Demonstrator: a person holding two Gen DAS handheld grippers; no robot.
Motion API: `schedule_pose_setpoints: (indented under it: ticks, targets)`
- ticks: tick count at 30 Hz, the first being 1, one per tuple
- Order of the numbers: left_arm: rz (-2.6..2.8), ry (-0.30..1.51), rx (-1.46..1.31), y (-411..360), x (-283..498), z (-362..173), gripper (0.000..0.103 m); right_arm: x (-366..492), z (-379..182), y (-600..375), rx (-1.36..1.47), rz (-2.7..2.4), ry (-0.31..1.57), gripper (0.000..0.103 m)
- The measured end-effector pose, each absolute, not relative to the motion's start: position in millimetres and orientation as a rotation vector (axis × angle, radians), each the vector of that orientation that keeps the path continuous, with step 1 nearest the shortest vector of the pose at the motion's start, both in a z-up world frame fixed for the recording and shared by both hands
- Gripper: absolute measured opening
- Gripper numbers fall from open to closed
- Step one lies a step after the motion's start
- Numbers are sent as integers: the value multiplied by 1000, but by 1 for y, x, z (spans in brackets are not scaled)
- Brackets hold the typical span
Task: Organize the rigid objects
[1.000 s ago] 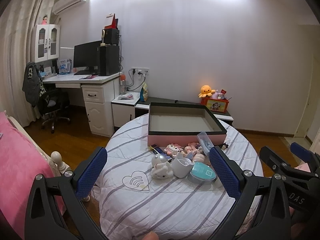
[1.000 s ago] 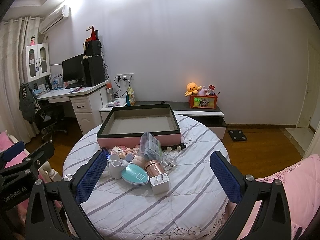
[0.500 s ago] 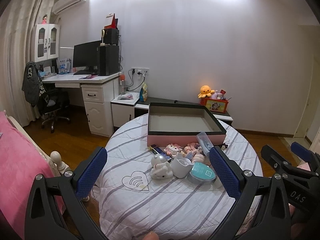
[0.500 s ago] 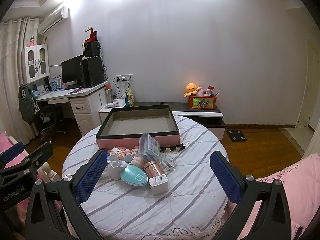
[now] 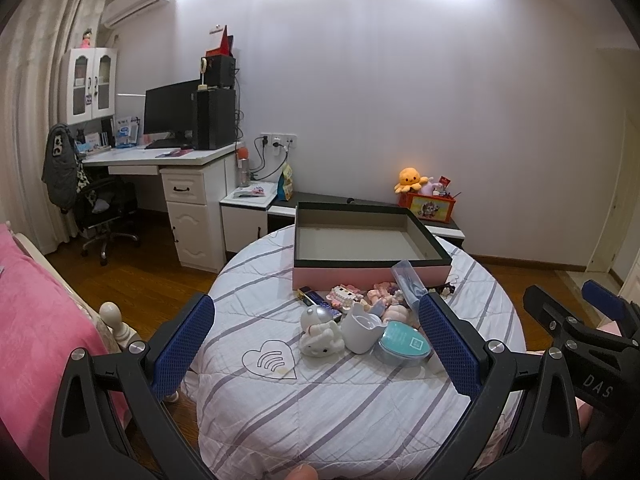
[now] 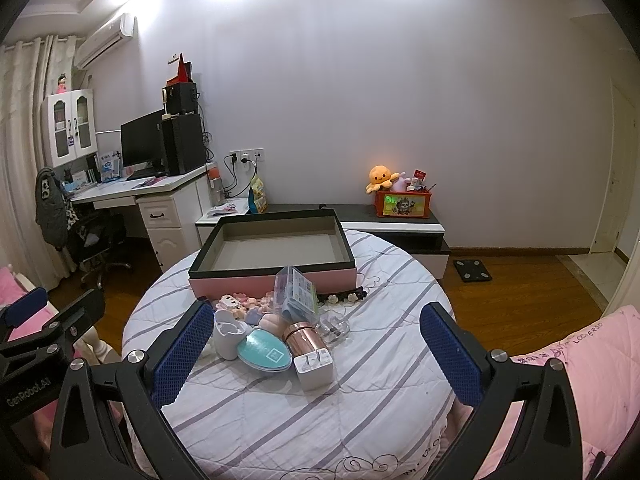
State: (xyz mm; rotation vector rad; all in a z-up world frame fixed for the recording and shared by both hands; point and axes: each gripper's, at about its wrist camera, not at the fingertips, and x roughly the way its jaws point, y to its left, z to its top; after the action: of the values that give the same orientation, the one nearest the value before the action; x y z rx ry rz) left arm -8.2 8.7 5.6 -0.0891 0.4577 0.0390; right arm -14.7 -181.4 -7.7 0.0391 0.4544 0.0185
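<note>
An empty pink box with a dark rim [image 5: 370, 270] [image 6: 272, 276] sits at the far side of a round table. In front of it lies a pile: a white cup [image 5: 362, 330] [image 6: 227, 335], a teal round case [image 5: 404, 344] [image 6: 264, 354], a white figurine [image 5: 320, 334], a copper cylinder [image 6: 302, 336], a white charger [image 6: 314, 368], a clear plastic case [image 6: 298, 294] and small pink toys [image 5: 344, 294]. My left gripper [image 5: 316, 344] and right gripper [image 6: 316, 348] are both open and empty, held short of the pile.
The table has a striped white cover [image 5: 320, 400]. Pink bedding lies at the left [image 5: 28, 320] and right [image 6: 576, 364]. A desk with a monitor [image 5: 172, 120], an office chair [image 5: 104, 208] and a low cabinet with toys [image 6: 400, 204] stand by the wall.
Both grippers have drifted very slightly; the views shift a little. Nothing on the table has moved.
</note>
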Motion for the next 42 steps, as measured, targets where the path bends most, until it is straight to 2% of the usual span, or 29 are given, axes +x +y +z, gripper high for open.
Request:
schedule_pose_setpoints:
  ticks: [26,42]
  targets:
    - [34,489,-83,6,-2,-5,103,-7,-19,-188,41,23,479,103]
    - [77,714,-96,14,59,-98,103,50,-105,-216,7,55,726,103]
